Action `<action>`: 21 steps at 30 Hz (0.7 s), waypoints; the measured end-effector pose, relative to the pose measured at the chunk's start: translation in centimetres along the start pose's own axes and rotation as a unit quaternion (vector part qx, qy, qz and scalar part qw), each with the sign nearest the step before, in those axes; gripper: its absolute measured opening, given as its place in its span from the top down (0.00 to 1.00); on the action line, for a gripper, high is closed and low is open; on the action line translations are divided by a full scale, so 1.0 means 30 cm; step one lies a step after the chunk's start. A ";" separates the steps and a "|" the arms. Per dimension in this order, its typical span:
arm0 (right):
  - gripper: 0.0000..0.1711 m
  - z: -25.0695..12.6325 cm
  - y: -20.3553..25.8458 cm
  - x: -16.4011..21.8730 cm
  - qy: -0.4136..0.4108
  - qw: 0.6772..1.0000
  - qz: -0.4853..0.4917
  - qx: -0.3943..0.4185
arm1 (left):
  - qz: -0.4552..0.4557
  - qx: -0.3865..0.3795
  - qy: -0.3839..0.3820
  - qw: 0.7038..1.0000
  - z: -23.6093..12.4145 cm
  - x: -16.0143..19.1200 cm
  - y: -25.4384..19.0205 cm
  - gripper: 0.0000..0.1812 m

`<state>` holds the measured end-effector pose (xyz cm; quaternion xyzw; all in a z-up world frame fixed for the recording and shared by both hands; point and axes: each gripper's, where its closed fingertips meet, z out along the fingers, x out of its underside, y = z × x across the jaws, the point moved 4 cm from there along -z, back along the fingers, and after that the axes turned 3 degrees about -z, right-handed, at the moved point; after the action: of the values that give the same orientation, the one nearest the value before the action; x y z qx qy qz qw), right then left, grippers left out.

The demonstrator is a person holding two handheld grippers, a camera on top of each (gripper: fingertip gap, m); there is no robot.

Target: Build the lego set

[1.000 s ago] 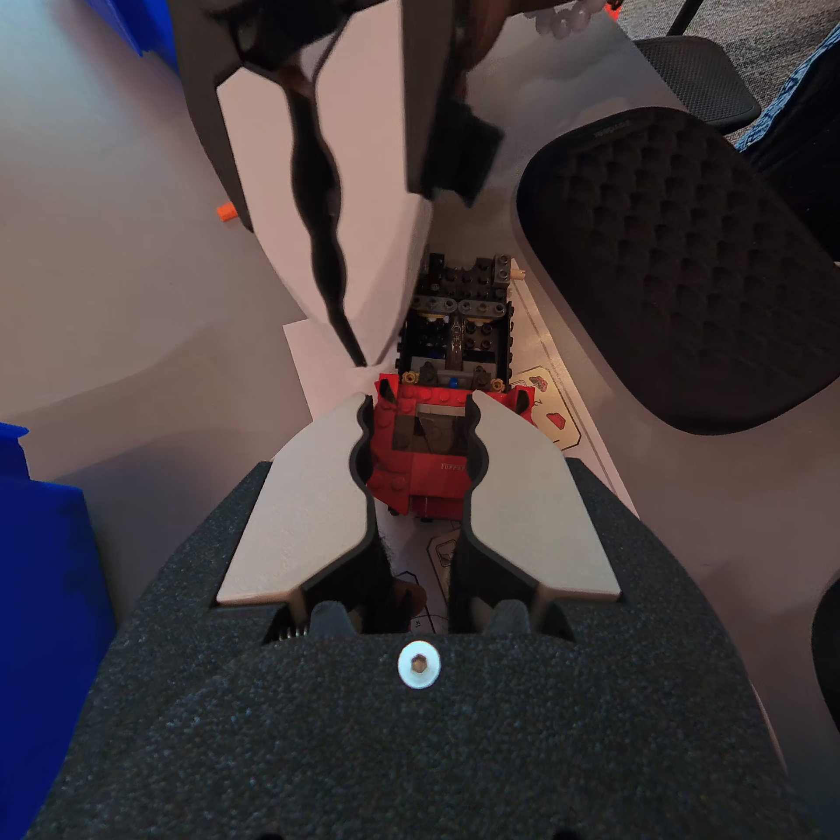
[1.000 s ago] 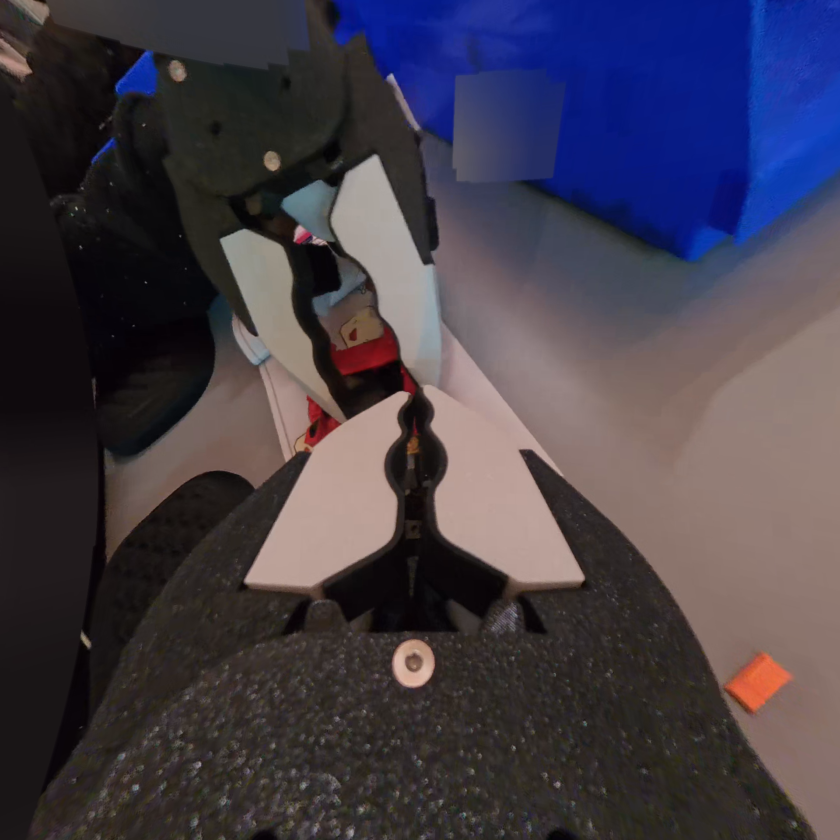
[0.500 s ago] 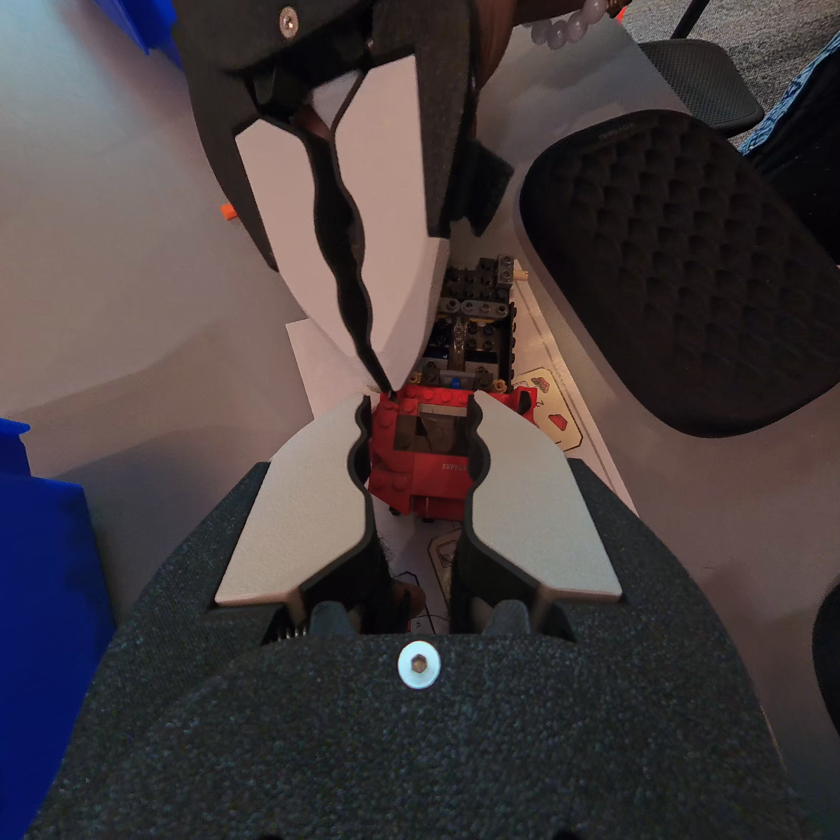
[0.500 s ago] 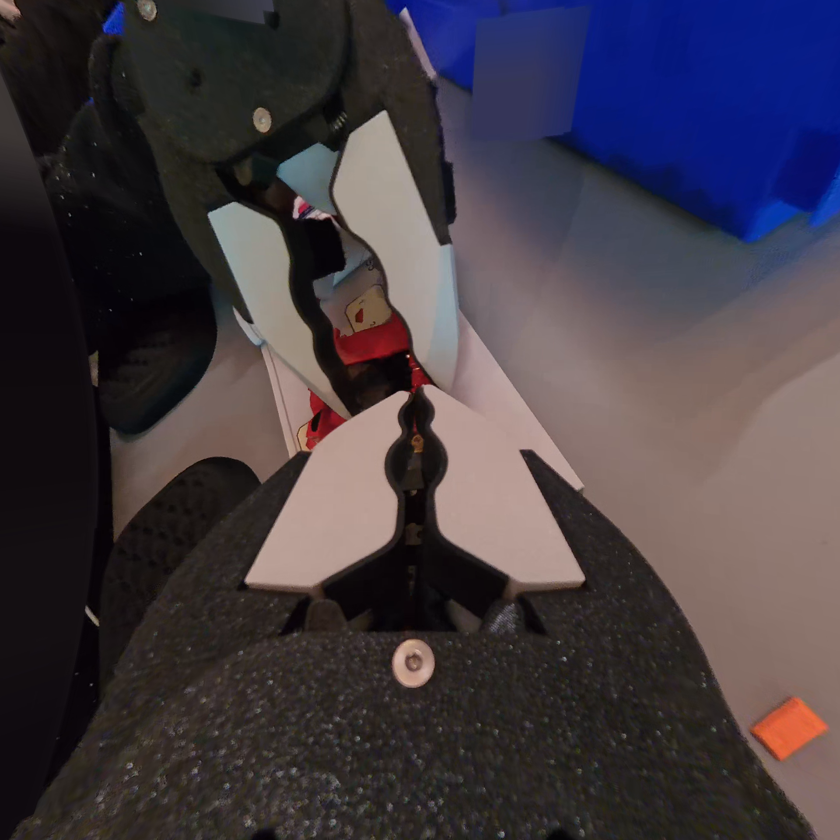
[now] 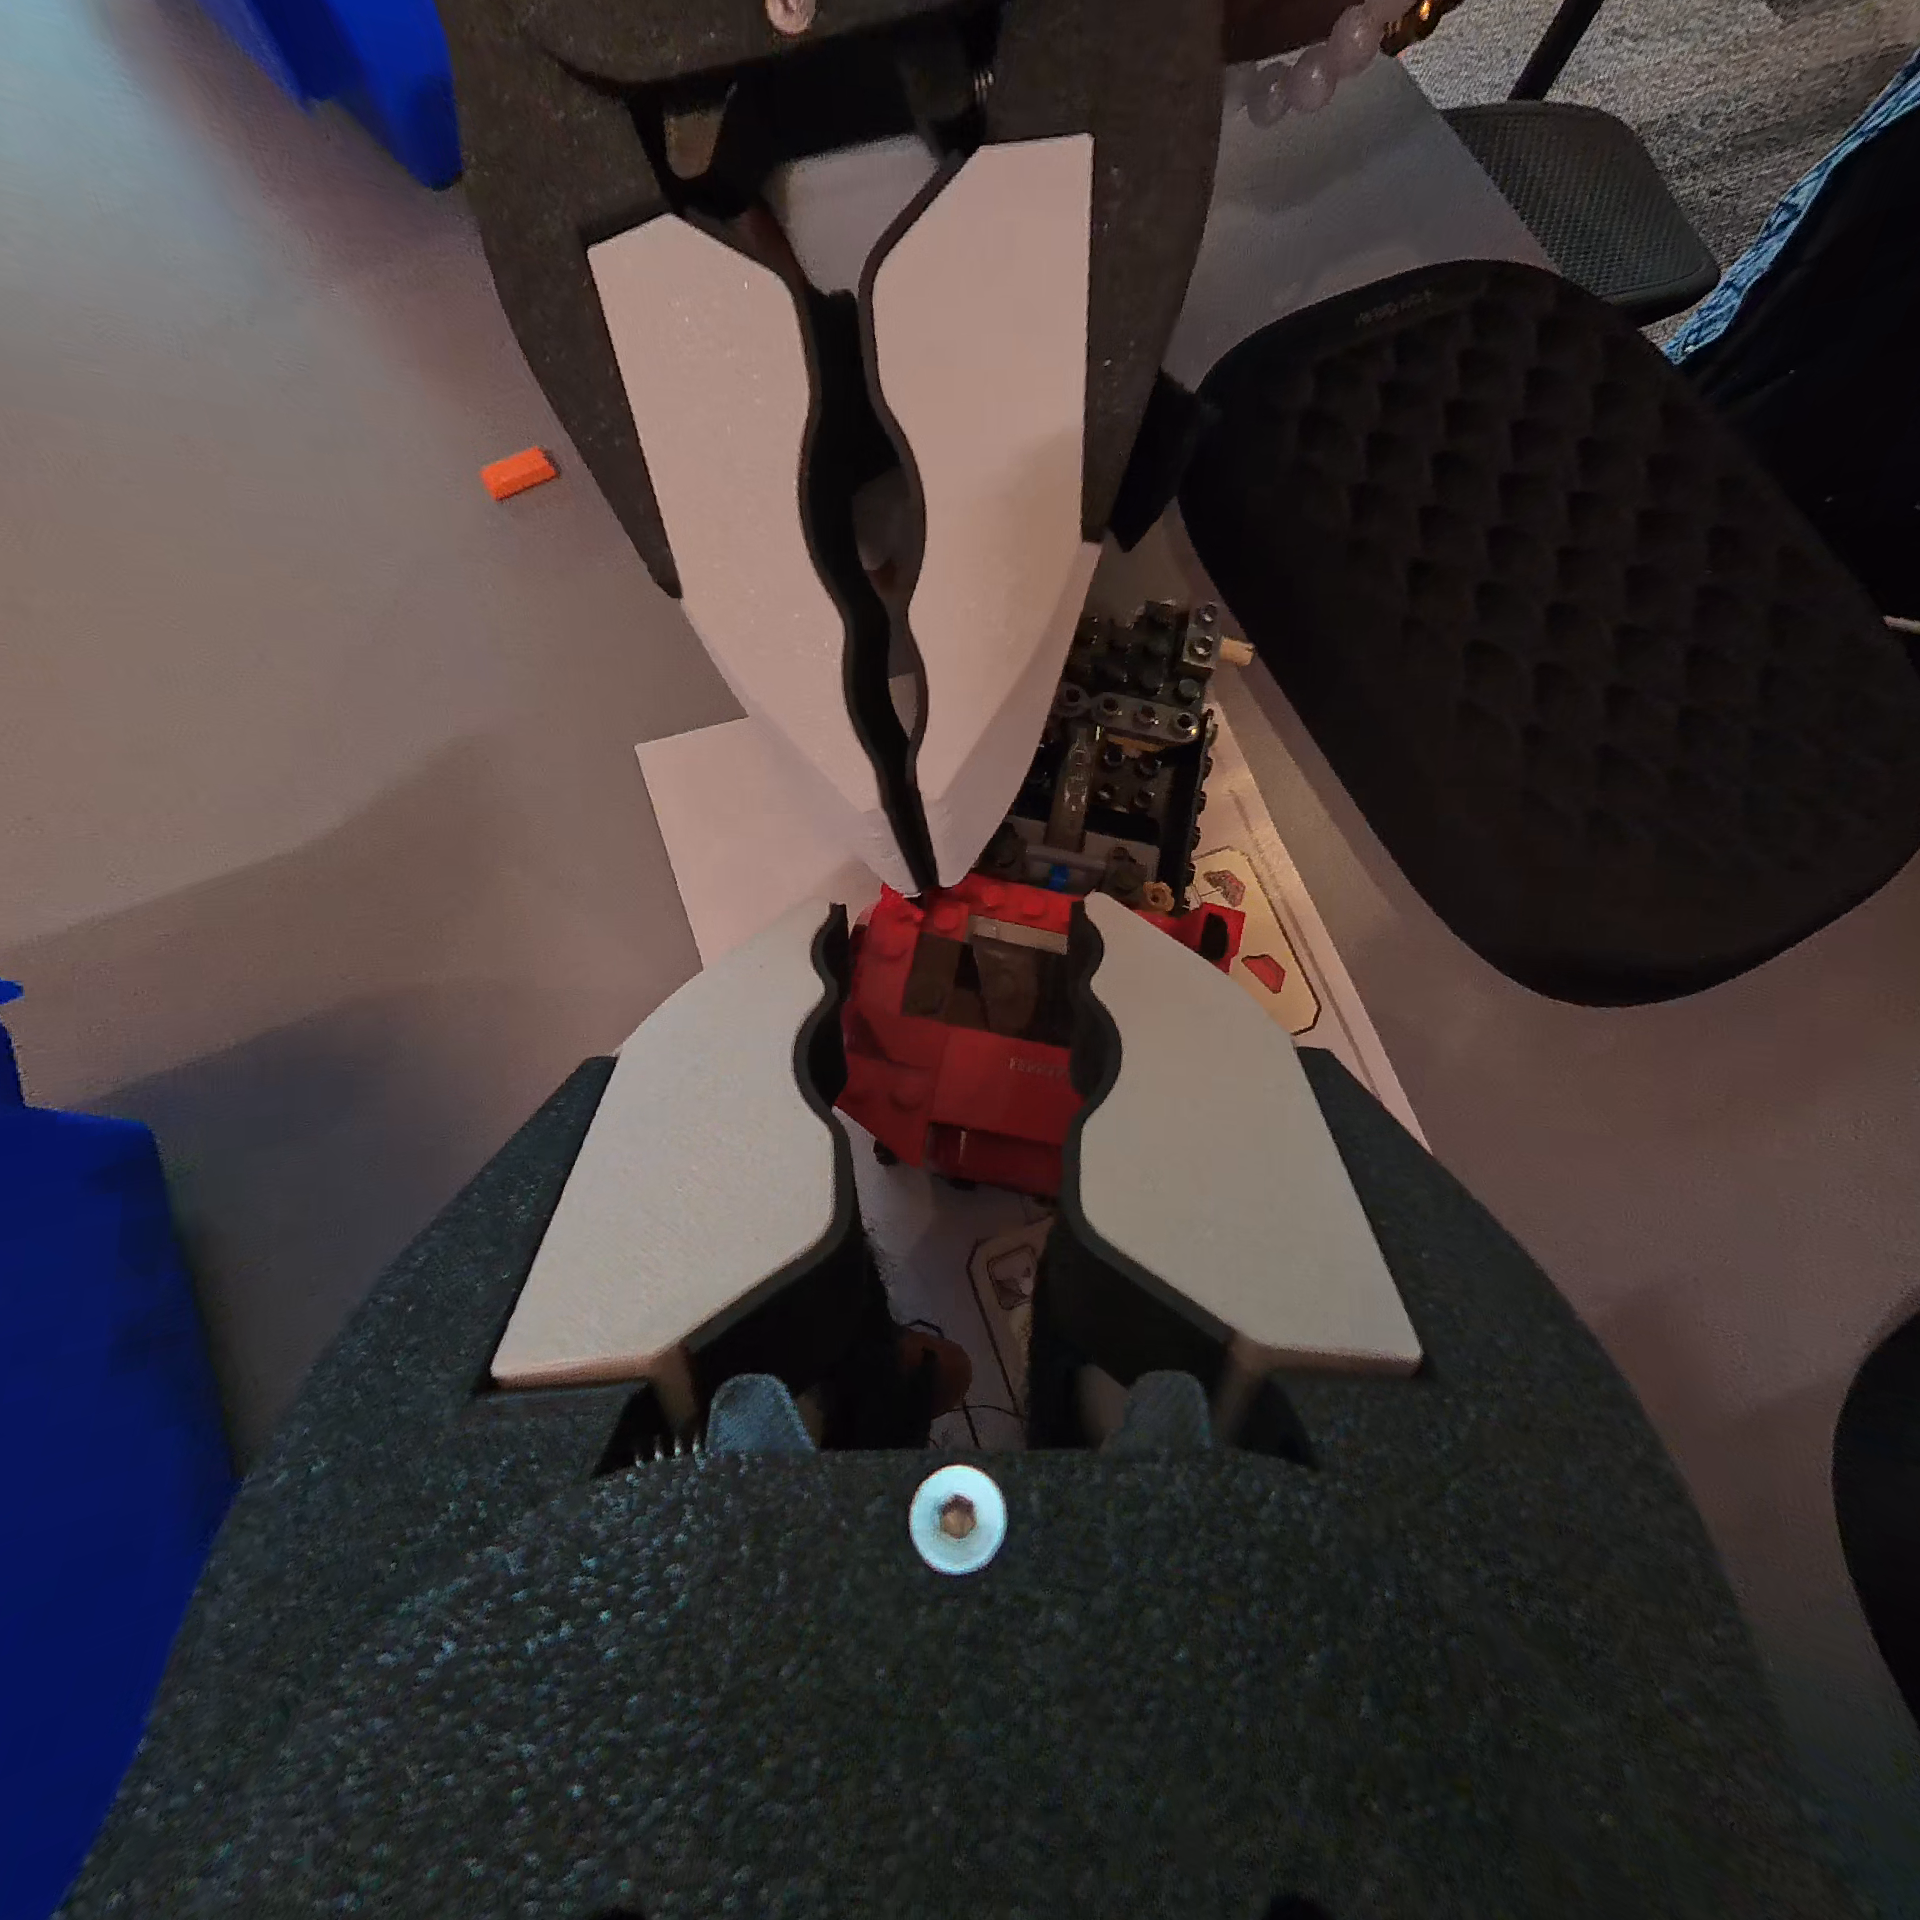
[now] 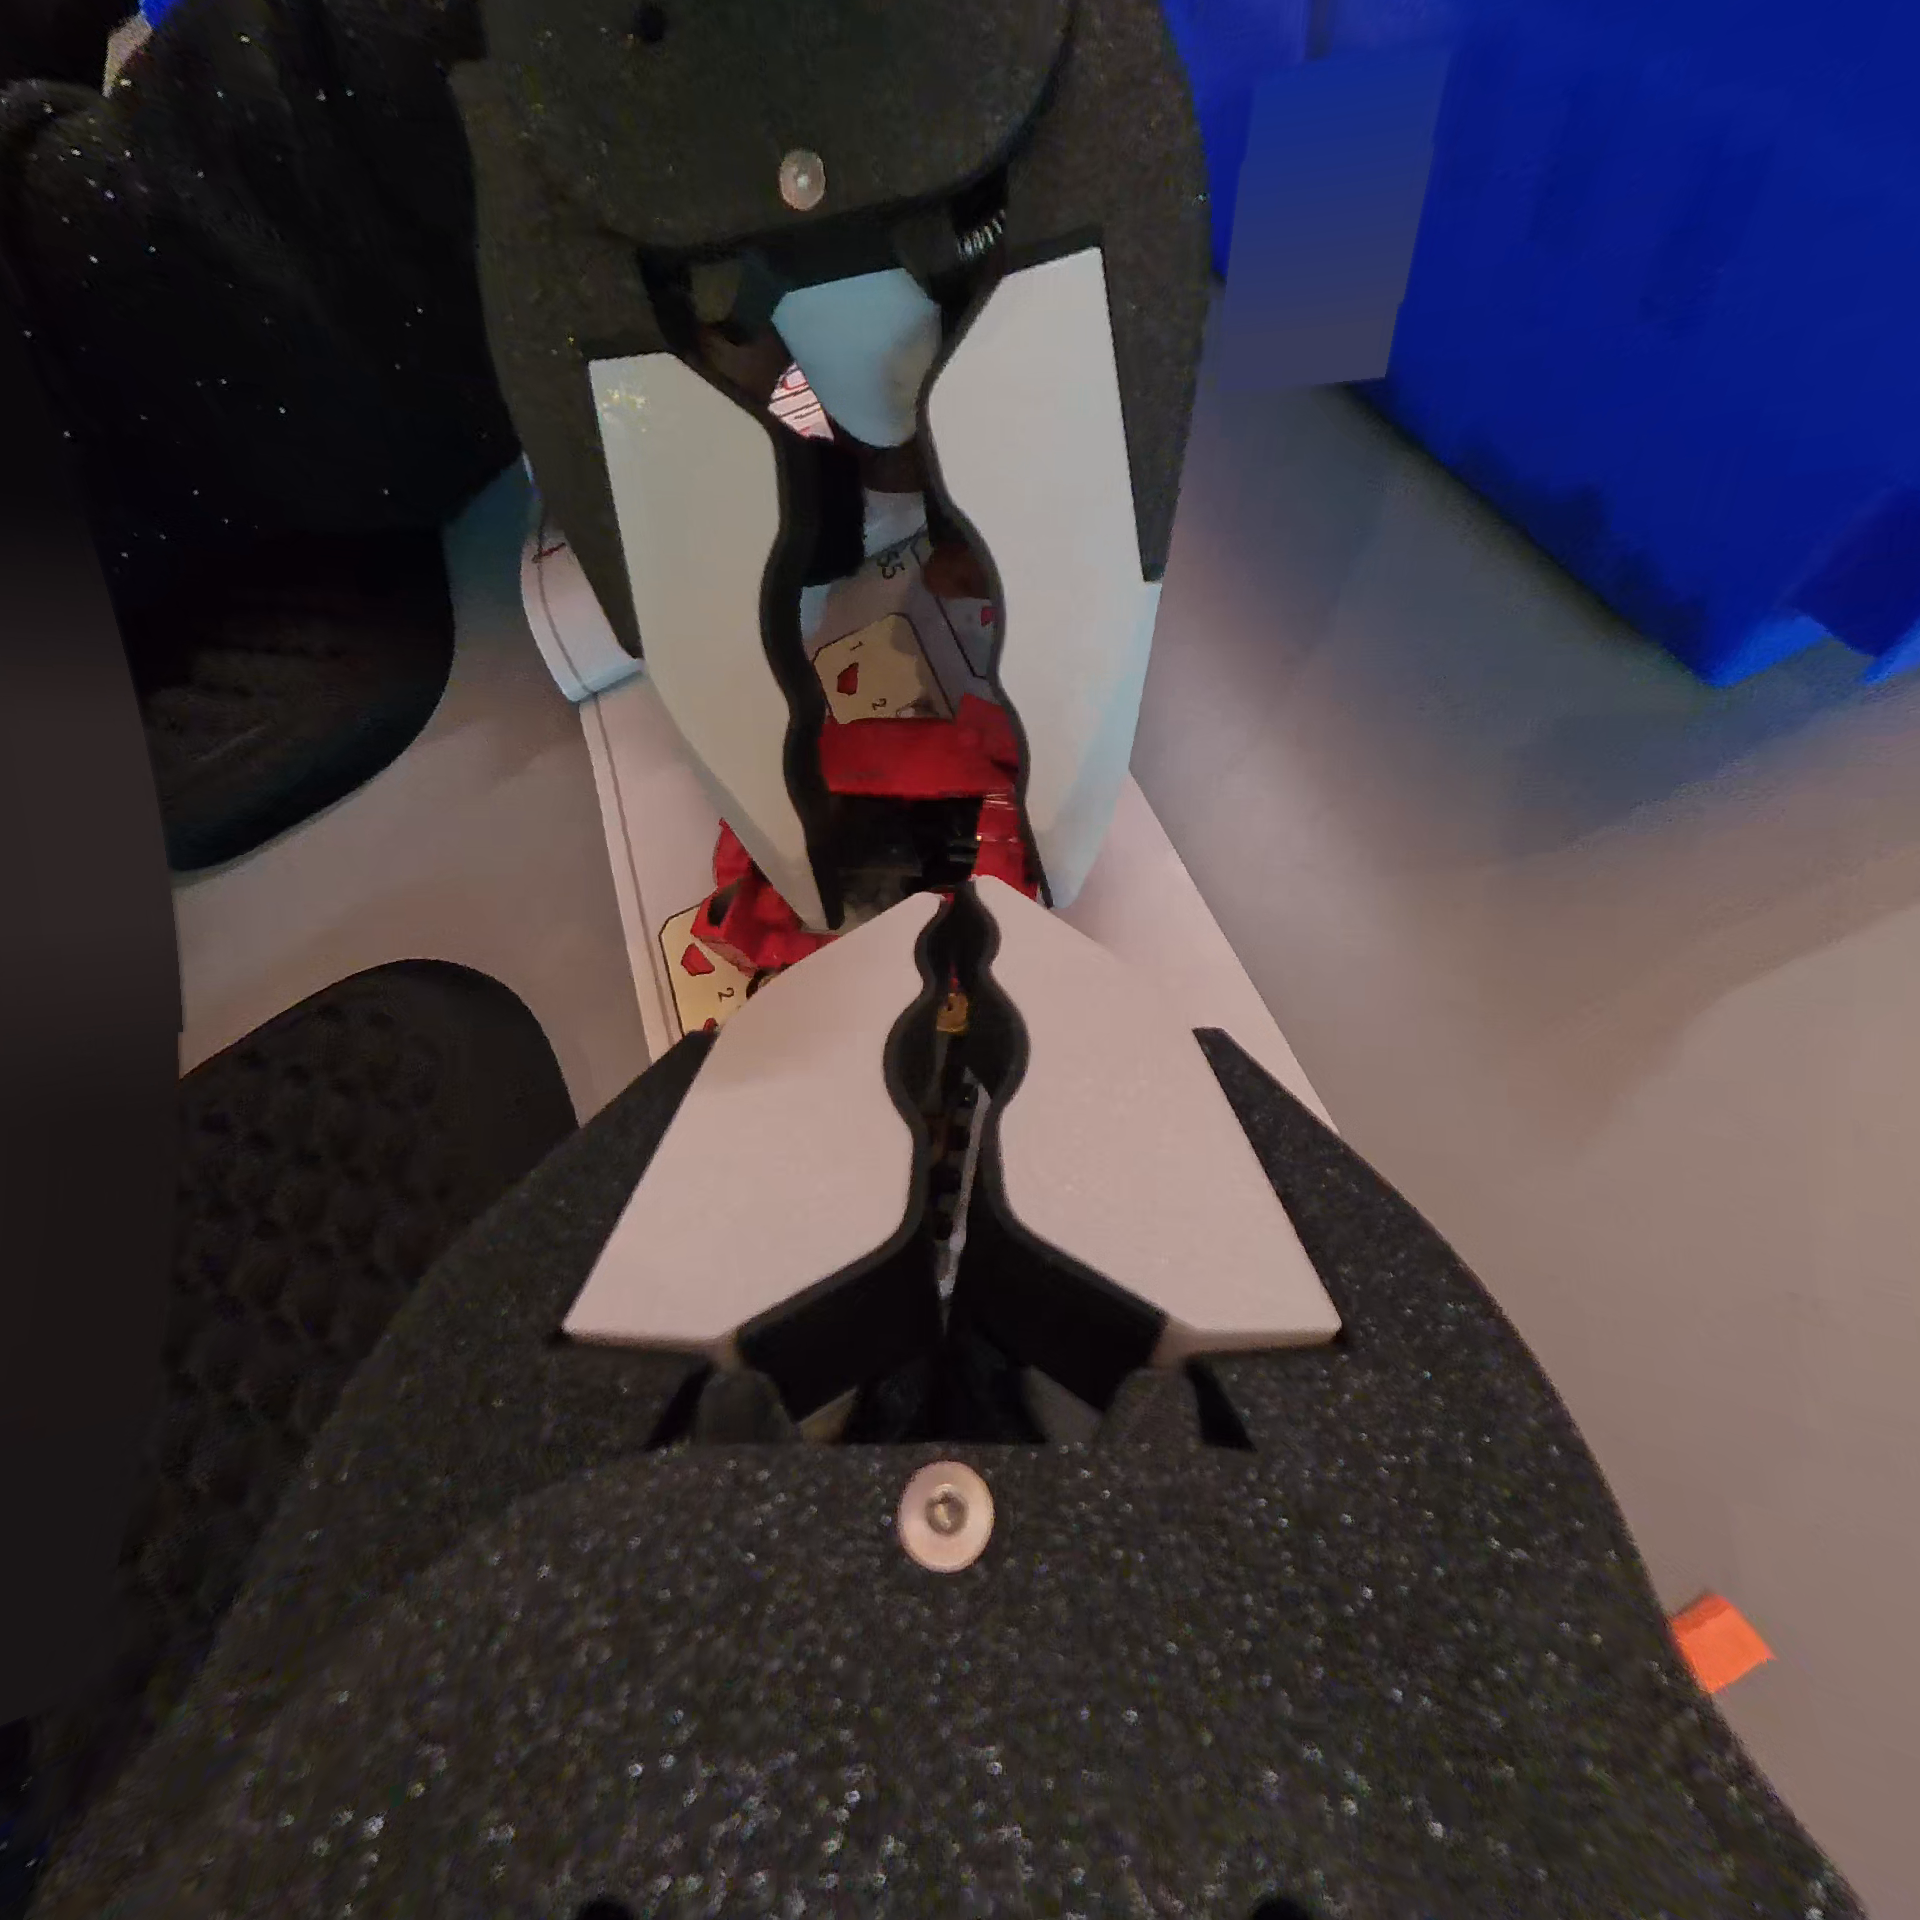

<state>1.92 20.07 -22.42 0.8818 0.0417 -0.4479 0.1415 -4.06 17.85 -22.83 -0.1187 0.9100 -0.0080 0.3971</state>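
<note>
Dim, indoor, soft overhead light. Strong fisheye bend at the edges of both views. Broad soft shadows across the table (image 5: pixel 260 727). Sharp at centre, smeared and blotchy toward the blue bins (image 6: pixel 1662 312). Speckled highlights on the near black housings; no harsh glare.

Left wrist view: close, looking down its jaws.
Right wrist view: close, facing back.
Shared: red and black toy brick car (image 5: pixel 961 1049) (image 6: pixel 914 774).

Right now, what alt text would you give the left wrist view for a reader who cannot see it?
The left gripper clamps the red front of a lego car over an instruction sheet on a grey table. The right gripper, fingers shut, touches the car's top from the far side. An orange brick lies apart at left.
</note>
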 end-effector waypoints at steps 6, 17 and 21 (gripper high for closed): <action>1.00 0.011 0.013 -0.002 -0.010 1.000 -0.007 -0.006 | -0.003 0.005 0.001 1.000 0.007 0.003 -0.002 0.79; 1.00 -0.047 0.015 -0.045 -0.046 0.999 0.001 -0.007 | -0.010 -0.005 -0.010 1.000 -0.022 -0.001 0.010 0.77; 1.00 -0.053 0.012 -0.025 -0.033 0.999 0.028 -0.002 | -0.019 -0.007 -0.014 1.000 -0.059 -0.001 0.014 0.75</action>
<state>2.76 20.21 -20.85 0.8672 0.0133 -0.4724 0.1571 -5.40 18.11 -21.63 -0.1389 0.9021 -0.0078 0.4085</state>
